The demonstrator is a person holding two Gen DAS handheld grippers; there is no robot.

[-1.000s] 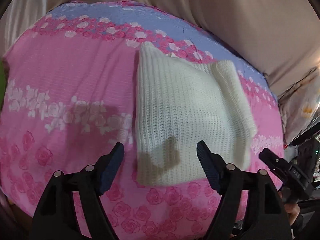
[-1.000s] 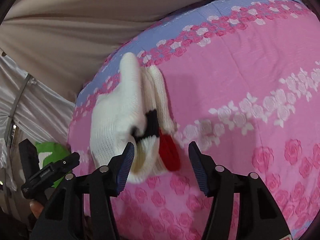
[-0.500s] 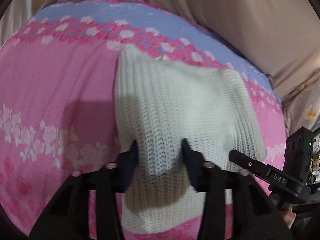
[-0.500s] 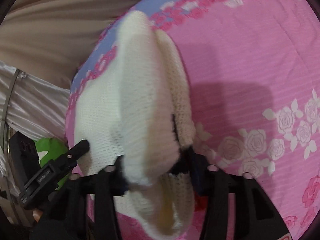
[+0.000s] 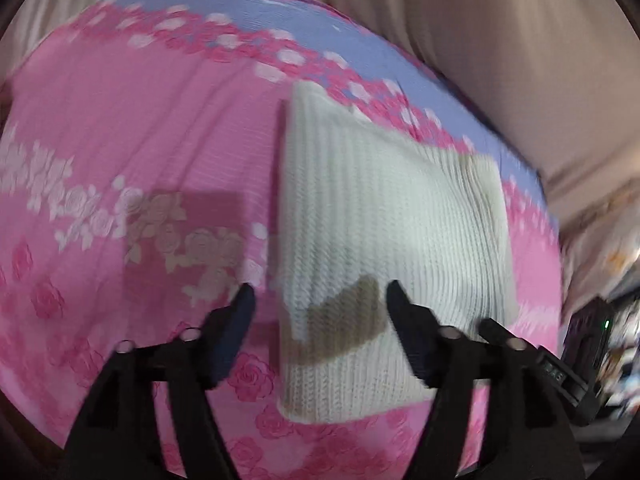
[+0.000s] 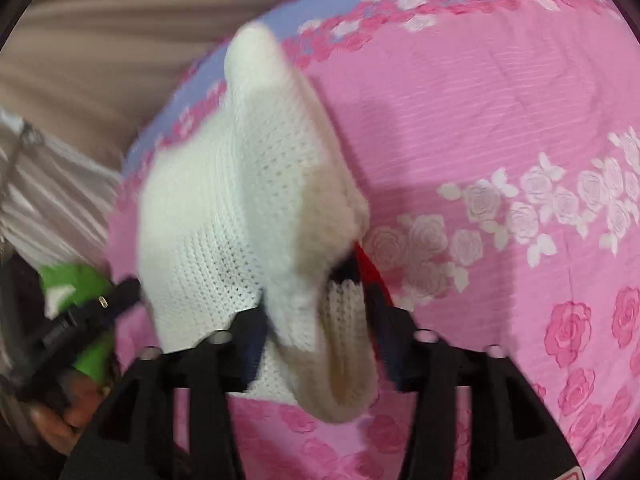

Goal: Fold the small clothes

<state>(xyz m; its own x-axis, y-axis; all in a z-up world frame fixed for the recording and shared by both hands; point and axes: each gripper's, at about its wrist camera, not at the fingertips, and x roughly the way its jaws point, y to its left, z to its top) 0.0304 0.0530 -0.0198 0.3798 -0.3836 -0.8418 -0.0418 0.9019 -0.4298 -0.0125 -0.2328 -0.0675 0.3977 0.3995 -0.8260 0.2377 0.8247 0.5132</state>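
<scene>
white knit garment (image 5: 384, 232) | left gripper (image 5: 320, 300) wide, just opening | right gripper (image 6: 316, 304) just opening, straddles its red-black trim

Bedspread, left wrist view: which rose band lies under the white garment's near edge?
The deep pink rose band nearest the camera, below the garment; the white rose band is farther, and the border band runs beside the blue stripe.

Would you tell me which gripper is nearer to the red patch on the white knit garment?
Right. The right gripper straddles the white knit garment at the edge with the red patch, beside one fingertip. The left gripper straddles the plain near edge; no red shows there. Both jaws have just been opening.
</scene>
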